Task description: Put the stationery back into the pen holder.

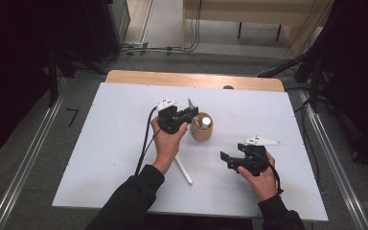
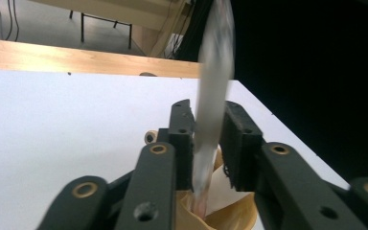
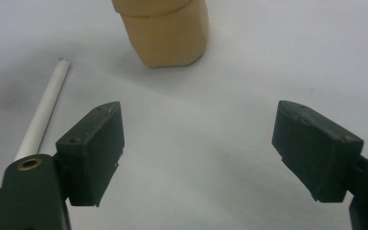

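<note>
Your left gripper [image 1: 191, 113] stands over the tan cup [image 1: 201, 127] near the bench [image 1: 115, 143] centre, its jaws slightly parted around a blurred grey pen [image 2: 213, 96] (tip already in the cup). Your right gripper [image 1: 226, 160], at 4 o'clock from the cup, is wide open and empty. A white pen [image 1: 183, 170] lies at 7 o'clock.

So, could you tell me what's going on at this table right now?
A person works with a gripper in each hand. The left gripper has a pen between its jaws, its lower end inside the tan cup; whether the pads press on it is hard to tell. The right gripper is open above the white table, holding nothing. A second white pen lies flat near the left forearm.
</note>
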Available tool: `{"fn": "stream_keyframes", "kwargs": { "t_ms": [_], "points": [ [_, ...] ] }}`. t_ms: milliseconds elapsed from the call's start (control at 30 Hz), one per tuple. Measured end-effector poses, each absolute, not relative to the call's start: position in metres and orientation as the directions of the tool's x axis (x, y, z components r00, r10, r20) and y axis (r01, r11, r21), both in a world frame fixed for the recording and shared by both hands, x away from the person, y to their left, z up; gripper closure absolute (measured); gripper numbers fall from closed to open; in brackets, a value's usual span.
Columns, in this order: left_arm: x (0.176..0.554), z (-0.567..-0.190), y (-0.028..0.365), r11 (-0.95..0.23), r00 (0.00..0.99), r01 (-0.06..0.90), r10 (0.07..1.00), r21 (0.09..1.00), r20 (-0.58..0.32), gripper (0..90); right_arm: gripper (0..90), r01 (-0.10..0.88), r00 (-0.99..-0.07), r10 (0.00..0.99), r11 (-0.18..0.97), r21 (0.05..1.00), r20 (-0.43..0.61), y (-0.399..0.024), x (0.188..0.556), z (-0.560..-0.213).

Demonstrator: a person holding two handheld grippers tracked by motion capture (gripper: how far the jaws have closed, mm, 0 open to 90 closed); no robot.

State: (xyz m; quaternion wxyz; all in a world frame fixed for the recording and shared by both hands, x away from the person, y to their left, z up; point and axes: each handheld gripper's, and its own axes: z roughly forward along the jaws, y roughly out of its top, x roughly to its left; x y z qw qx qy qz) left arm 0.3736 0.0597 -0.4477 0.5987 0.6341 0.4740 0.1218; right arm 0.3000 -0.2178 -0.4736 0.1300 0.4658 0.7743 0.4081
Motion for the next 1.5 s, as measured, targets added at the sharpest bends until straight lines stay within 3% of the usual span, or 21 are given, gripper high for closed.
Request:
{"fn": "stream_keyframes", "kwargs": {
  "t_ms": [500,1500],
  "points": [
    [0.367,-0.447,0.064,0.157,0.501,0.462,0.766,0.873,-0.403,47.7,17.1,0.613,-0.534,0.827,0.236,0.754,0.176,-0.216,0.3,-0.474],
    [0.332,-0.456,0.101,0.145,0.486,0.535,0.753,0.832,-0.444,27.8,17.0,0.613,-0.532,0.829,0.235,0.755,0.174,-0.215,0.298,-0.474]
  ]
}}
